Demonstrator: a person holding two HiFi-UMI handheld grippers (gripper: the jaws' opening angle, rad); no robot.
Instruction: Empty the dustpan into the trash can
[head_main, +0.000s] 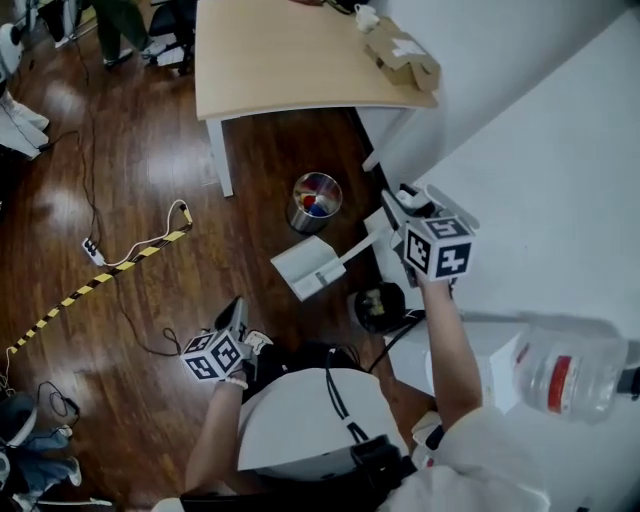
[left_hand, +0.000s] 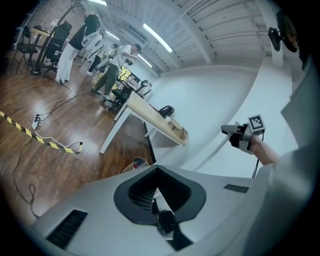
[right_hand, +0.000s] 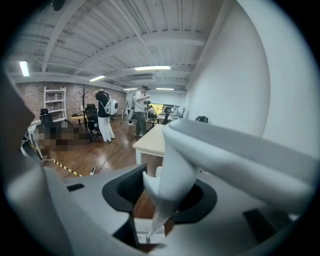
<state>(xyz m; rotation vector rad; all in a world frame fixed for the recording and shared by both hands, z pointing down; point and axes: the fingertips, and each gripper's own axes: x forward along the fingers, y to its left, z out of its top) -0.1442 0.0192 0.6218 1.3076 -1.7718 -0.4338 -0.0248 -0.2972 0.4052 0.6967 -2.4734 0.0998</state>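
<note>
In the head view a white dustpan (head_main: 309, 266) hangs low over the wooden floor, its long handle (head_main: 362, 246) running up to the right. My right gripper (head_main: 392, 232) is shut on that handle, and in the right gripper view the white handle (right_hand: 172, 170) fills the space between the jaws. A silver trash can (head_main: 316, 201) with coloured bits inside stands just beyond the pan, near the table leg; its rim (left_hand: 140, 162) shows in the left gripper view. My left gripper (head_main: 236, 312) hovers lower left of the pan, holding nothing that I can see; how its jaws stand is unclear.
A wooden table (head_main: 290, 60) with a cardboard box (head_main: 400, 55) stands behind the can. A power strip with a yellow-black cable (head_main: 120, 265) lies to the left. A white wall (head_main: 540, 190) is on the right, with a plastic bottle (head_main: 570, 375) near it. People (left_hand: 85, 45) stand far off.
</note>
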